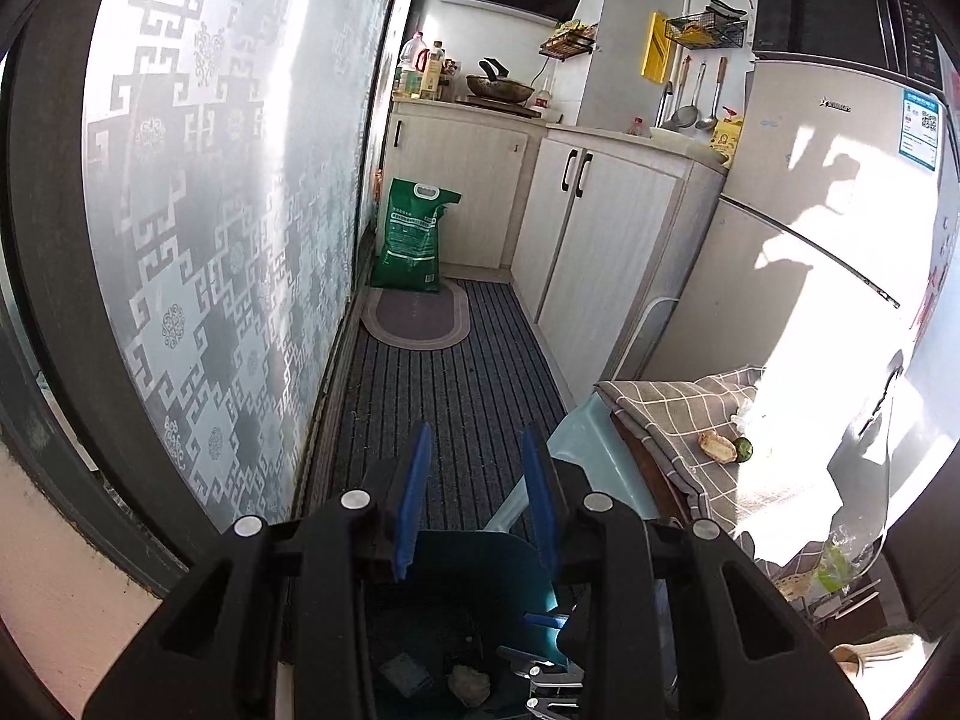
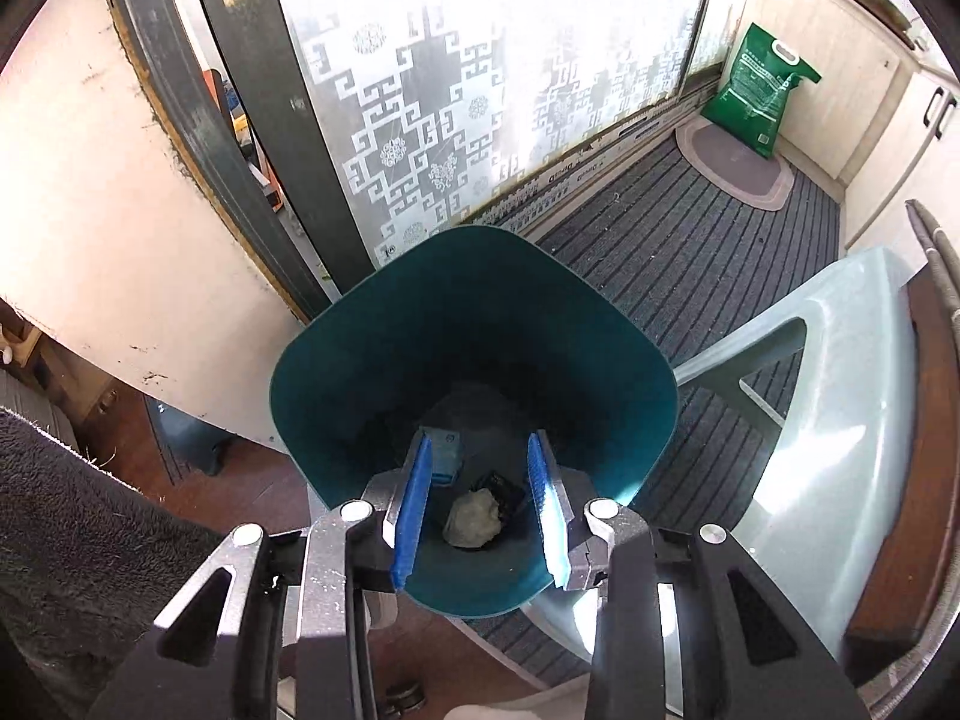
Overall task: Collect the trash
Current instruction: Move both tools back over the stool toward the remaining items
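A teal trash bin [image 2: 372,372] stands on the floor below my right gripper [image 2: 480,450], which is open and empty right over its mouth. Inside lie a crumpled pale wad [image 2: 473,519], a small blue carton [image 2: 445,456] and a dark wrapper [image 2: 501,489]. My left gripper [image 1: 477,438] is open and empty, held above the striped carpet beside the bin [image 1: 456,564]. On the checked tablecloth [image 1: 672,414] to its right lie a brownish food scrap [image 1: 717,445] and a small green piece [image 1: 744,449].
A pale plastic chair [image 2: 840,372] stands next to the bin, against the table. A frosted patterned sliding door [image 1: 198,228] runs along the left. A green rice bag [image 1: 413,234] and oval mat [image 1: 416,318] lie at the far end by the cabinets [image 1: 594,234] and fridge [image 1: 798,240].
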`<state>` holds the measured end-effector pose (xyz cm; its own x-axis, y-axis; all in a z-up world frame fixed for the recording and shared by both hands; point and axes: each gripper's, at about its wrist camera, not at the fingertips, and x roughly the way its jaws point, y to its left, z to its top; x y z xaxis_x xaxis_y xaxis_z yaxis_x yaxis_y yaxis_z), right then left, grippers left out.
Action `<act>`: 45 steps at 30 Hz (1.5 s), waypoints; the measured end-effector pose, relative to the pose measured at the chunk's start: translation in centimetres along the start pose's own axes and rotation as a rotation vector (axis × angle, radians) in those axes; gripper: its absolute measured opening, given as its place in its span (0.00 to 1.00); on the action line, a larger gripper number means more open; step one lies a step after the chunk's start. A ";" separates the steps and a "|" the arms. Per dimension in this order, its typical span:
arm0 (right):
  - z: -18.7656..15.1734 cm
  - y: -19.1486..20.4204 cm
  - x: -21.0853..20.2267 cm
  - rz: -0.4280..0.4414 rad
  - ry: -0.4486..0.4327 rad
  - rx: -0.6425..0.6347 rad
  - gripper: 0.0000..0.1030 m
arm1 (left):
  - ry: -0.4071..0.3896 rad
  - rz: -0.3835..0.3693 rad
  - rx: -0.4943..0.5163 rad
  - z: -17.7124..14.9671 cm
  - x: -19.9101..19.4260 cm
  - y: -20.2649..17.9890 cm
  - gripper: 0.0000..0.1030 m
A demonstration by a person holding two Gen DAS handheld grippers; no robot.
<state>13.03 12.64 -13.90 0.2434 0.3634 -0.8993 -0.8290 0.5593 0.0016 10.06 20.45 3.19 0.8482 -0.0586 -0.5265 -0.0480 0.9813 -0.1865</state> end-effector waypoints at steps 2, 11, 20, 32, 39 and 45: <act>0.2 -0.3 -1.4 -0.003 -0.035 0.004 0.32 | -0.007 -0.004 0.002 0.2 -0.1 -0.3 0.33; 0.1 -3.4 -9.5 -0.067 -0.234 0.057 0.32 | -0.018 -0.012 0.028 0.8 0.6 -2.4 0.34; -2.8 -8.8 -14.4 -0.153 -0.313 0.149 0.32 | 0.013 -0.053 0.098 0.6 2.9 -6.5 0.42; -8.9 -17.3 -16.9 -0.256 -0.307 0.308 0.32 | 0.109 -0.142 0.213 -0.9 8.9 -13.5 0.51; -12.0 -20.3 -17.6 -0.259 -0.310 0.376 0.32 | 0.208 -0.164 0.307 -2.1 13.6 -17.3 0.56; -14.0 -21.9 -17.8 -0.251 -0.304 0.409 0.33 | 0.289 -0.210 0.393 -3.8 17.1 -20.2 0.59</act>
<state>19.80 -16.48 -4.05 0.5923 0.3462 -0.7276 -0.4792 0.8773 0.0273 23.49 -1.09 -5.21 0.6359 -0.2545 -0.7286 0.3555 0.9345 -0.0161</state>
